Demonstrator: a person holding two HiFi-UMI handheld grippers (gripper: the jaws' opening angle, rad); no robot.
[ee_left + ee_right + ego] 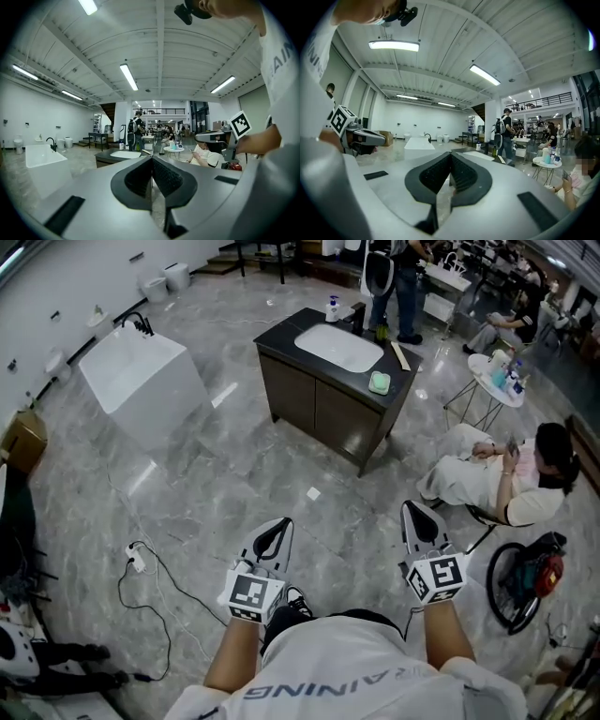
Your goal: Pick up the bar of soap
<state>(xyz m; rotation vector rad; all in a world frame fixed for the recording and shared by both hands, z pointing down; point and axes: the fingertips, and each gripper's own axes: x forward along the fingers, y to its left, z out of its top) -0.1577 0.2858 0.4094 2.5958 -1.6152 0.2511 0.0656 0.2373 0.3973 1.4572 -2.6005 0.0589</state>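
The soap [379, 382] is a small pale green block near the right front corner of a dark vanity top [284, 335], beside its white sink [338, 347], several steps ahead of me. My left gripper [273, 536] and right gripper [422, 521] hang low over the marble floor, far short of the vanity. Both are shut, pads together, with nothing between them. The left gripper view shows its closed jaws [151, 163] with the vanity [123, 154] in the distance. The right gripper view shows its closed jaws [450, 160] the same way.
A white freestanding basin [141, 376] stands at the left. A person sits on a chair [497, 479] at the right beside a small round table [497, 371]. Another person [398, 277] stands behind the vanity. A power strip with cable [139, 559] lies on the floor.
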